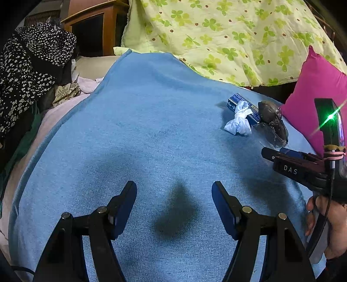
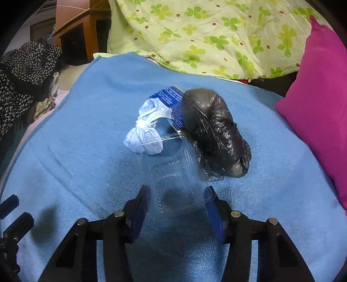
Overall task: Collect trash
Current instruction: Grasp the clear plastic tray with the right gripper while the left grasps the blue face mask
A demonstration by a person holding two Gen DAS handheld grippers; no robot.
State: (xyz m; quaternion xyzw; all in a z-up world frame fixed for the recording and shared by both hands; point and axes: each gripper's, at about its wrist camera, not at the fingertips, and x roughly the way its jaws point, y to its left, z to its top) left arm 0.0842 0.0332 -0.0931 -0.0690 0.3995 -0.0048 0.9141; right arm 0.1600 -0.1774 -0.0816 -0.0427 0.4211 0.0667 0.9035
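Right gripper (image 2: 176,202): fingers close around the near end of a clear tray (image 2: 177,180), pads at its two side walls and seemingly pressing; the right rim flares over the right pad. Contact on the left pad is hard to confirm through the transparent plastic. Grip sits low and at the end, likely so the flimsy shell can be lifted without crushing what leans on it.

Against the tray's far right side rests a black bag (image 2: 214,134), knotted and bulging. Just left, a white wad (image 2: 145,132), tied in the middle, lies touching a blue box (image 2: 171,102) behind it. All four pieces cluster together on the blue blanket (image 2: 76,130), near the pink pillow (image 2: 321,91).

Left gripper (image 1: 174,208): fingers apart, nothing between them, hovering over bare blanket, well away from the pile. Probably waiting its turn.

Beyond: a floral quilt (image 1: 227,32), a wooden cabinet (image 1: 91,19), dark spotted clothes (image 1: 28,65). No bin in view.
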